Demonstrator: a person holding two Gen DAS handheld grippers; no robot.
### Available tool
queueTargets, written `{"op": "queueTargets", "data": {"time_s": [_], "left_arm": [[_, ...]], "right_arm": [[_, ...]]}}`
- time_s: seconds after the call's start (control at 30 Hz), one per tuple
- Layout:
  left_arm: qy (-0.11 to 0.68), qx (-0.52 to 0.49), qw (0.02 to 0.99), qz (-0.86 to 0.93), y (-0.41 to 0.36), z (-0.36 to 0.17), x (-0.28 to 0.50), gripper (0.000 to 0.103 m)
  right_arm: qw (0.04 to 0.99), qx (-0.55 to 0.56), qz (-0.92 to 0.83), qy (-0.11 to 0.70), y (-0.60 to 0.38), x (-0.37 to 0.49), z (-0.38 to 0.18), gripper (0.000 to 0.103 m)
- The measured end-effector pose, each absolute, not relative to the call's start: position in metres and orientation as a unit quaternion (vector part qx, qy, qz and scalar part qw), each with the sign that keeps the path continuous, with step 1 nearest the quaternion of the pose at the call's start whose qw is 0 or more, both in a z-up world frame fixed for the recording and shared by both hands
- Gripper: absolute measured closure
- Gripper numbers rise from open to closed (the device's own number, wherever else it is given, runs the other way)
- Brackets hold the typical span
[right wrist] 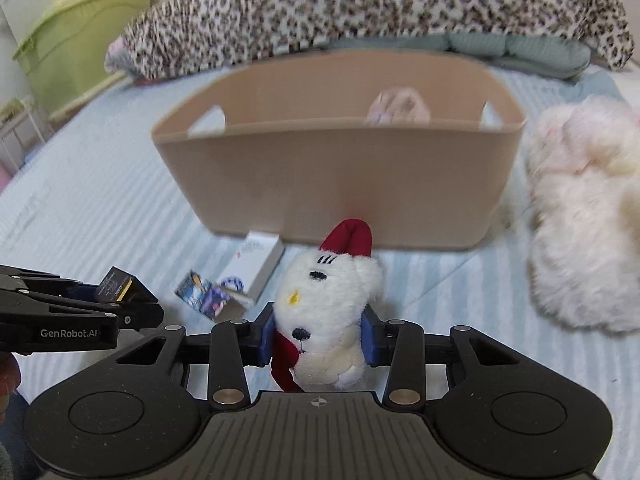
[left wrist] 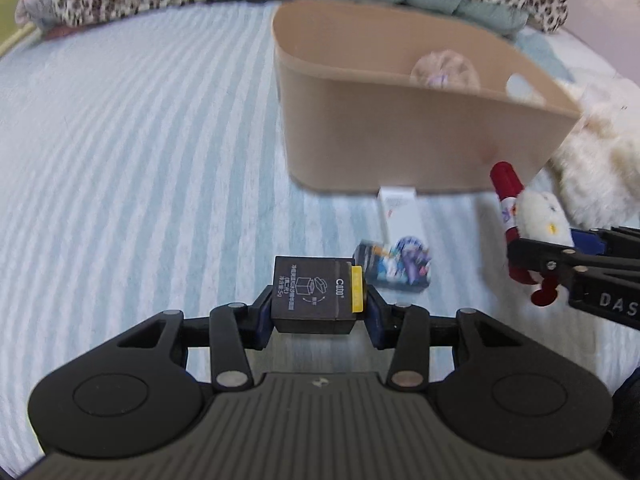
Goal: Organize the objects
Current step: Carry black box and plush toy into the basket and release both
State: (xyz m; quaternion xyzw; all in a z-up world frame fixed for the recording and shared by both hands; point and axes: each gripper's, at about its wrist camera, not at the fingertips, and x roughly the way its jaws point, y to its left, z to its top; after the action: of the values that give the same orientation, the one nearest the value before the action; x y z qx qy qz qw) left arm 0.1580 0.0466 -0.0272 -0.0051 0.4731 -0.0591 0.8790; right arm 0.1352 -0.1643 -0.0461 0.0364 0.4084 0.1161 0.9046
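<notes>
I have something in each gripper, and I judge this the carry step: both picks look done and the bin (right wrist: 340,184) is where they should go. My left gripper (left wrist: 318,306) is clamped on a small black box (left wrist: 310,294) with a yellow tab, held just above the striped bedsheet (left wrist: 140,140), short of the bin and to its left. My right gripper (right wrist: 318,338) squeezes a white plush (right wrist: 324,312) with a red hat, face up between the blue pads (right wrist: 370,338), straight in front of the bin's near wall. The bin stands open-topped with one soft toy (right wrist: 398,106) already inside. A white carton (right wrist: 258,262) and a printed card pack (right wrist: 206,294) lie on the sheet between the grippers, and a big fluffy toy (right wrist: 584,208) sits just right of the bin. Next, I think, both hands need lifting over the rim before letting go, one at a time so they don't clash.
</notes>
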Motion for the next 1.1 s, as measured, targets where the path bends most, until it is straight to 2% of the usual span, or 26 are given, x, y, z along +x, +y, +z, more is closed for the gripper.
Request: {"op": "queueTargets", "data": {"time_s": [0.27, 0.57, 0.83, 1.1], "left_arm": [[0.395, 0.011, 0.917, -0.063, 0.035, 0.032, 0.167, 0.056], [0.348, 0.007, 0.935, -0.071, 0.016, 0.067, 0.196, 0.056], [0.335, 0.01, 0.939, -0.081, 0.007, 0.076, 0.212, 0.056], [0.353, 0.04, 0.933, -0.062, -0.008, 0.057, 0.258, 0.056]], "right_arm": [[0.931, 0.052, 0.119, 0.341, -0.184, 0.138, 0.007, 0.066], [0.942, 0.067, 0.134, 0.302, -0.188, 0.146, 0.05, 0.068], [0.955, 0.062, 0.126, 0.263, -0.196, 0.151, 0.076, 0.068], [0.957, 0.053, 0.11, 0.264, -0.195, 0.197, 0.062, 0.068]]}}
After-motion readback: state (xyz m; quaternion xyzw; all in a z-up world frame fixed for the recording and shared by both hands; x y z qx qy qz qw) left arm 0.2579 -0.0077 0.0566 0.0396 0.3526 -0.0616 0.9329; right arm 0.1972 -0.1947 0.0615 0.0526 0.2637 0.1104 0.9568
